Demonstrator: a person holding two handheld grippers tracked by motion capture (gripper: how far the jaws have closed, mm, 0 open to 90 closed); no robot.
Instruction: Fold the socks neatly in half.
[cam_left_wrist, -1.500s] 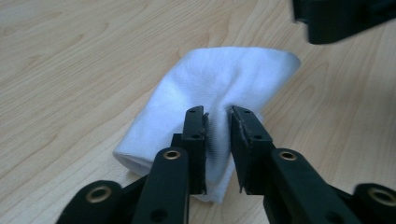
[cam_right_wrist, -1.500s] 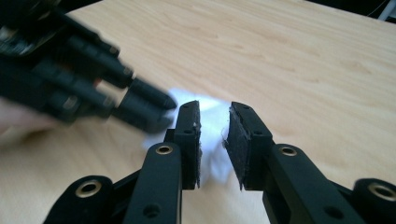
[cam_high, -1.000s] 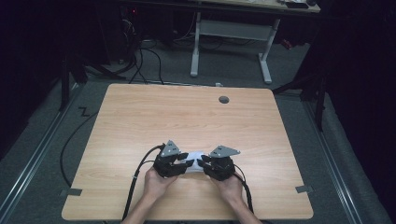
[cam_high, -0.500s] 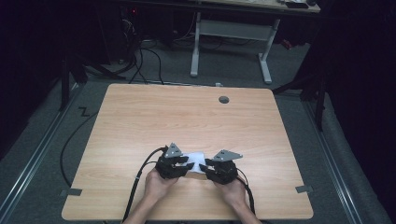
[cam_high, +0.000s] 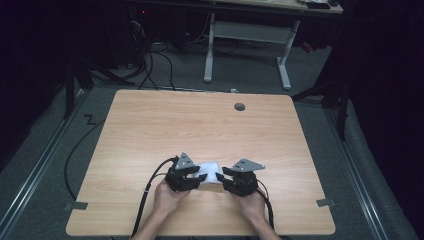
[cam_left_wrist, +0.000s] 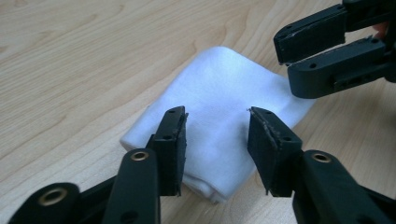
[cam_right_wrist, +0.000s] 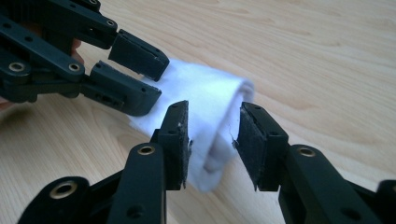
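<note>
A folded white cloth (cam_high: 210, 171) lies flat on the wooden table (cam_high: 200, 125), toward its six o'clock edge, between two hand-held grippers. The left gripper (cam_left_wrist: 217, 135), at the cloth's nine o'clock, and the right gripper (cam_right_wrist: 212, 133), at its three o'clock, each have their jaws parted astride an end of the cloth, pads not pressing it. Both sets of jaws have just been opening, so the cloth looks let go, probably after a fold.

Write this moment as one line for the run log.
object: folded white cloth on table | left gripper: open, jaws just opening, astride cloth | right gripper: open, astride cloth end
</note>
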